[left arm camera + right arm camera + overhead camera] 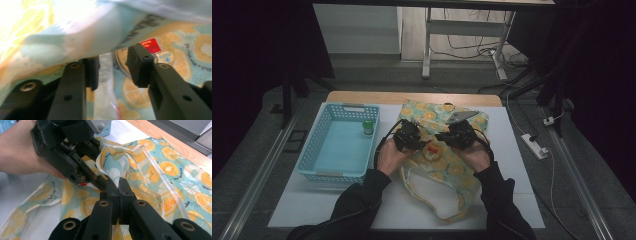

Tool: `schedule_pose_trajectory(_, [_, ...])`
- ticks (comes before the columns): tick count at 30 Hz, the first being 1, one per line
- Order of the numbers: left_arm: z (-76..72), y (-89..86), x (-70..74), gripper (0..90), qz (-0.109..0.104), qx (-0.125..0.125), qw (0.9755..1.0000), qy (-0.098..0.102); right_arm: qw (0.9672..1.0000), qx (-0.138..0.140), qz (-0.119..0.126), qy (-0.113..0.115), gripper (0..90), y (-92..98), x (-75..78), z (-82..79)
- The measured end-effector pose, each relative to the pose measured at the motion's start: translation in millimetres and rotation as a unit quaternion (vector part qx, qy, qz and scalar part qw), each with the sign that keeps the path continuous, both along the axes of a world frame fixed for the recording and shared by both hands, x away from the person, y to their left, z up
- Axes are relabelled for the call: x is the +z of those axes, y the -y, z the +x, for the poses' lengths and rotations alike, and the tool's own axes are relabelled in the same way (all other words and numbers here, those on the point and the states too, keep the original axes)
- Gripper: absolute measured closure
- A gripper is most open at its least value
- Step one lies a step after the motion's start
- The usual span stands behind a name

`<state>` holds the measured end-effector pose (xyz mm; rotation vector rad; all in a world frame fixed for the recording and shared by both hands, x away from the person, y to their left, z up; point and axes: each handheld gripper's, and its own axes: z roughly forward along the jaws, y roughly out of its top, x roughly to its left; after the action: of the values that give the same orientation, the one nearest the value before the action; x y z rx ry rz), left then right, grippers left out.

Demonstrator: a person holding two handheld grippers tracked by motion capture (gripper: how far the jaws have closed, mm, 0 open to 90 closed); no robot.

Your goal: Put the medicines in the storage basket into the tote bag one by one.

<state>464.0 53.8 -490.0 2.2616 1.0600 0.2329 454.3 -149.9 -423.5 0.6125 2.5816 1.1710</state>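
Your right gripper (119,185) is clenched on the limp, light bag (155,170); left gripper (112,67) released. Grab its rim beside the right gripper.

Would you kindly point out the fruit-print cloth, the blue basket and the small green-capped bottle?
fruit-print cloth (458,170): high view, its patterned middle.
blue basket (354,108): high view, its far rim.
green-capped bottle (368,127): high view, its body, inside the basket.

White table (517,165) right of the fruit-print bag (452,170) lies free; blue basket (319,145) walls the left.
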Motion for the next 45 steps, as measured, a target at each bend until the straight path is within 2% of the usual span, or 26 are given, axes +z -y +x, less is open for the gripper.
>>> schedule_pose_trajectory(4, [-6.0, 1.6, 6.4, 50.8, 0.002, -0.013, 0.9999, 0.006, 1.0, -0.001, 0.001, 0.0, 88.9, 0.4, 0.2, 0.0])
schedule_pose_trajectory(11, [-17.1, -0.3, 13.8, 36.5, -0.02, -0.044, 0.9988, -0.005, 1.0, -0.002, 0.001, -0.001, 88.9, 0.8, 0.0, 0.5])
schedule_pose_trajectory(17, [-27.3, -3.8, 20.8, 26.5, -0.037, -0.064, 0.9972, -0.006, 1.0, -0.003, 0.001, -0.002, 88.9, 0.7, -0.5, 0.7])
schedule_pose_trajectory(25, [-38.8, -8.3, 29.6, 19.0, -0.044, -0.074, 0.9963, -0.008, 1.0, -0.003, 0.001, 0.0, 88.9, 0.8, 0.1, 0.2])
schedule_pose_trajectory(34, [-45.9, -18.7, 36.6, 7.2, -0.07, -0.084, 0.9939, -0.015, 1.0, -0.001, 0.001, 0.002, 88.9, 0.2, 1.1, -0.8])
schedule_pose_trajectory(45, [-47.9, -42.1, 39.7, 0.4, -0.101, -0.095, 0.9901, -0.018, 1.0, 0.002, 0.003, 0.005, 88.9, -0.4, 2.9, -2.4])
